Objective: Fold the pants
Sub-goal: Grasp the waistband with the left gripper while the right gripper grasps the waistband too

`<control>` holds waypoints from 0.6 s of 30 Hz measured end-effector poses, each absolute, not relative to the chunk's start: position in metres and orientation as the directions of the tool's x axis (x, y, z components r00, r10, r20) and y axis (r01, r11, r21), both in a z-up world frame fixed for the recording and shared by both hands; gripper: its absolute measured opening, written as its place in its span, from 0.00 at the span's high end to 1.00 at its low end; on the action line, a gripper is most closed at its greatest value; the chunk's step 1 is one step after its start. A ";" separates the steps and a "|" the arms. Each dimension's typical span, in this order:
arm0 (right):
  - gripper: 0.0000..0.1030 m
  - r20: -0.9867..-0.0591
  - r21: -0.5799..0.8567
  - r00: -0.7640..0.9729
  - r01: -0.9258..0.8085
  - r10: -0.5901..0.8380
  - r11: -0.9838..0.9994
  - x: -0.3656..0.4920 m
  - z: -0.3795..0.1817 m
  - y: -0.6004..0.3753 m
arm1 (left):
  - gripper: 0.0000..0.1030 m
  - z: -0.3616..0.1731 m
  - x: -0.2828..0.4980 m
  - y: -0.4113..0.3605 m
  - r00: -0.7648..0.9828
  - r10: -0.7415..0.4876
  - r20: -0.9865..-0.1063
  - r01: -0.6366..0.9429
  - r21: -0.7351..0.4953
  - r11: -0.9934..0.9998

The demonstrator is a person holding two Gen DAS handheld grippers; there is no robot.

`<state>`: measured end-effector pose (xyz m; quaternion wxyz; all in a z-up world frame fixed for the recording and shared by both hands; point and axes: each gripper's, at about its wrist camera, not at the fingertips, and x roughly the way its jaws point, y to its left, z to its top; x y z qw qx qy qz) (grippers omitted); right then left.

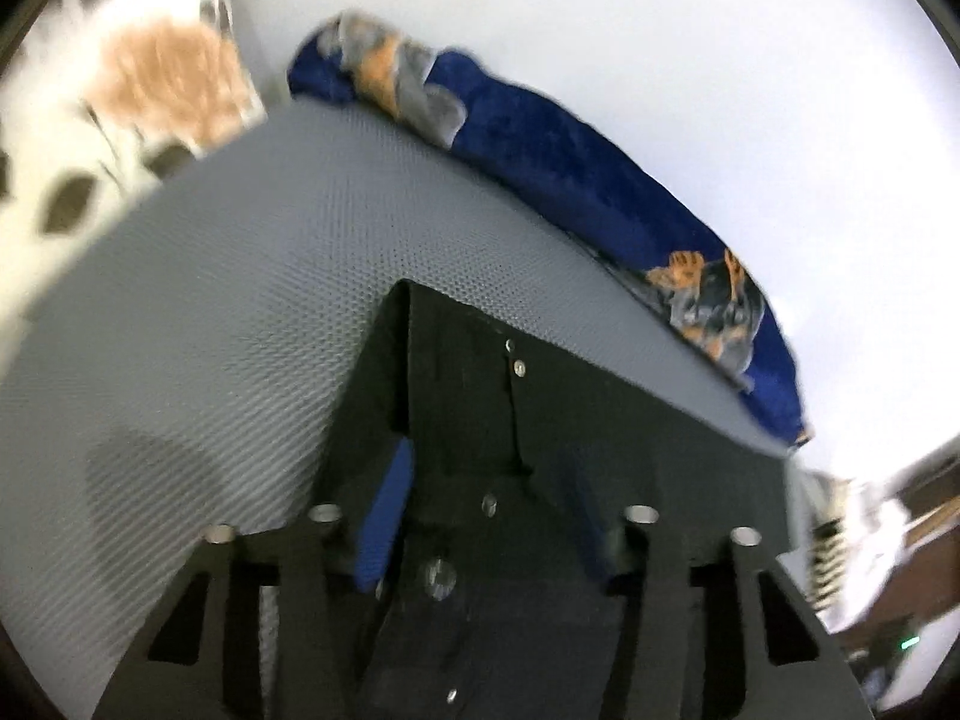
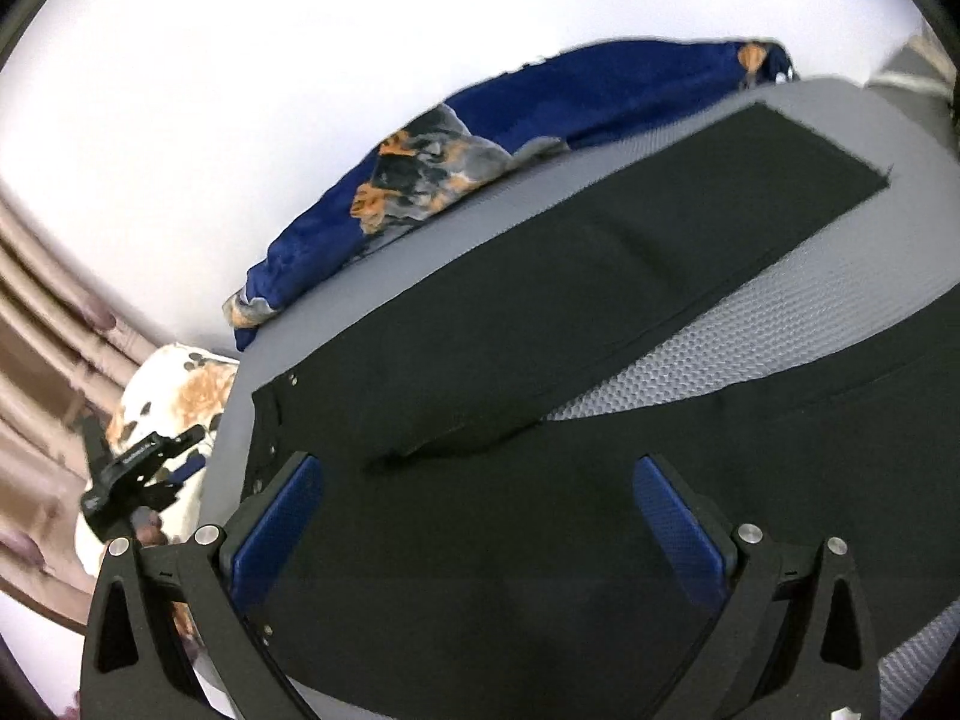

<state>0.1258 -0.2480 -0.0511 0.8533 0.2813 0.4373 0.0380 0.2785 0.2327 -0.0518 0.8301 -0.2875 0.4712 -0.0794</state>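
Note:
Black pants [image 1: 540, 420] lie flat on a grey textured mattress [image 1: 210, 300]. In the left wrist view the buttoned waistband and fly are in front of me. My left gripper [image 1: 486, 516] hovers over the waist, its blue pads [image 1: 384, 516] partly apart, with fabric below the gap and no visible pinch. The right wrist view shows the pants [image 2: 540, 330] with both legs spread in a V, one hem at the far upper right. My right gripper [image 2: 480, 528] stands wide open above the seat near the crotch, nothing gripped.
A blue blanket [image 1: 540, 150] with orange-grey print runs along the mattress's far edge by a white wall, also seen as blanket [image 2: 540, 108]. A white flowered pillow [image 2: 180, 396] and a black labelled tool [image 2: 138, 468] sit at the bed's left end. Brown curtains [image 2: 42, 360] hang beyond.

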 end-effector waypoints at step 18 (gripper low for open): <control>0.00 -0.815 0.427 0.505 0.188 0.285 0.885 0.192 -0.090 -0.221 | 0.60 -0.116 0.370 0.260 0.436 -0.578 -0.690 -0.156 -0.690 0.706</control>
